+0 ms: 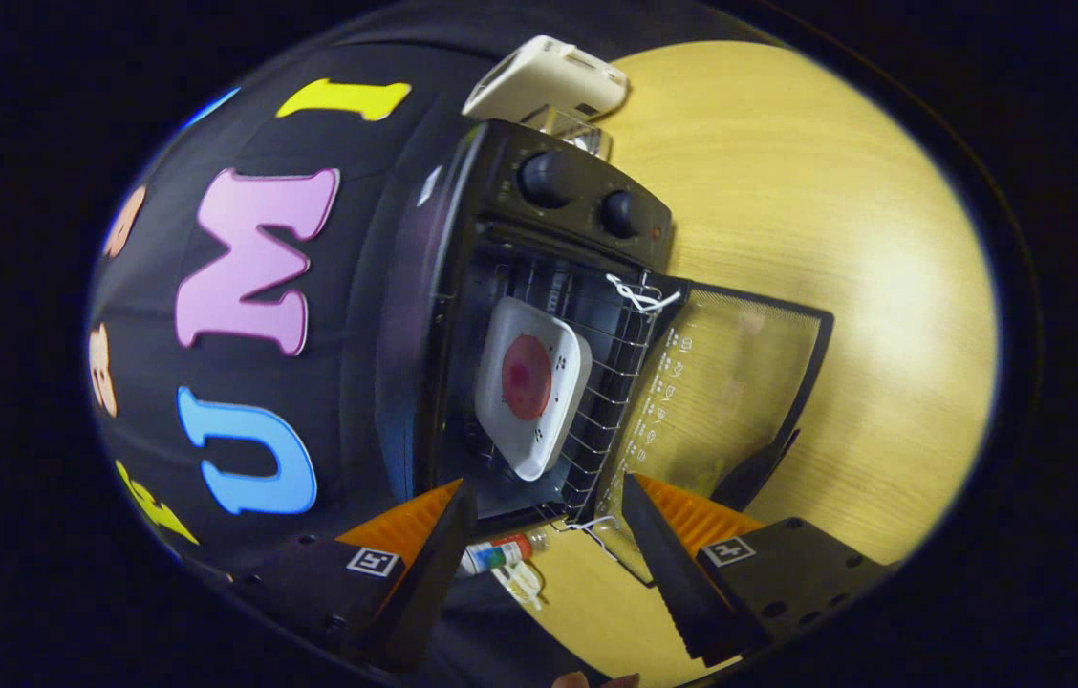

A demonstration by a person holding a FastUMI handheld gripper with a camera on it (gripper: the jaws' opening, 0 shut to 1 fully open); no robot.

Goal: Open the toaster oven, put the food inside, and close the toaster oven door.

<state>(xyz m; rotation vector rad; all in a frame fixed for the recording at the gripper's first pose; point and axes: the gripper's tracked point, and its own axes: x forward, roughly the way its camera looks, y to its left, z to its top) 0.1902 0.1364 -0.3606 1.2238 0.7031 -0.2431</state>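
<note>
Hand-held gripper (pixel 549 535) fingers spread wide, nothing between them, pointing at the open oven (pixel 539 315). Oven stands on the tabletop (pixel 845 239) against the booth wall. Door (pixel 730 382) dropped fully open, lying out over the tabletop, glass showing wood through it. White string (pixel 639 294) tied at the door's hinge corner. Inside, on the wire rack (pixel 611 392), a white square plate (pixel 531 382) carrying a round red piece of food (pixel 528 376). Two knobs (pixel 582 196) on the control panel. A cream box (pixel 549 81) sits beyond the oven. A small tube (pixel 501 554) lies on the tabletop between the fingers.
</note>
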